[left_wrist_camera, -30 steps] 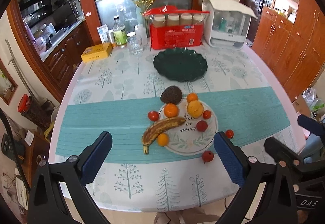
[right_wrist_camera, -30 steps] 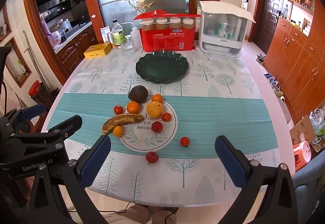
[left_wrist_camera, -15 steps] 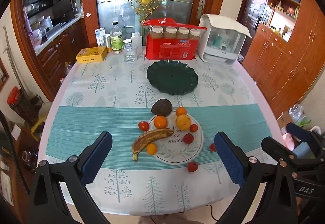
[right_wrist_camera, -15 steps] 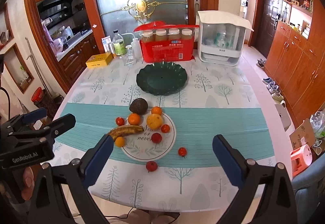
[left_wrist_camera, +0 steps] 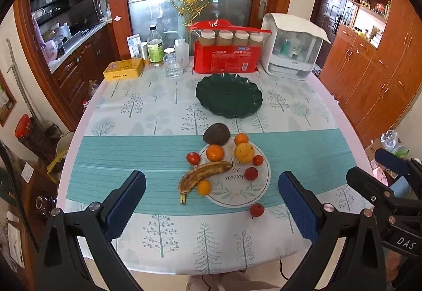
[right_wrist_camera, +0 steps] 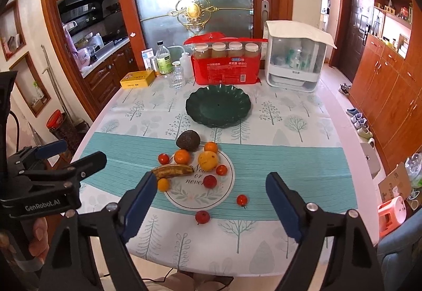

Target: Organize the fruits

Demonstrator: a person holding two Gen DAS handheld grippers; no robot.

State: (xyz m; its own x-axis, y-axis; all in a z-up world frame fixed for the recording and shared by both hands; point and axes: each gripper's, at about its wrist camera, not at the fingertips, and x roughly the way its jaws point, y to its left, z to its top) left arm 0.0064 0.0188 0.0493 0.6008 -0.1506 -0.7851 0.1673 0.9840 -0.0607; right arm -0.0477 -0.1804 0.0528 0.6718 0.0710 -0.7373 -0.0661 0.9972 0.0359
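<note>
Hovering over the desk [right_wrist_camera: 290, 138] with both sets of jaws apart and empty, the right gripper [right_wrist_camera: 211, 201], its jaws just narrowing, should settle squarely over one fruit at centre frame, perhaps the banana [right_wrist_camera: 172, 171], before lifting toward the dark green plate [right_wrist_camera: 218, 107] above it.

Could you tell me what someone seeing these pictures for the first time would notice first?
Probably the cluster of fruit at the middle of the table: a browned banana, an avocado and small oranges and red fruits on and around a white round mat. Behind it sits an empty dark green plate, with a red pack of cups beyond. Both the left gripper and right gripper hover open over the table's near edge.
</note>
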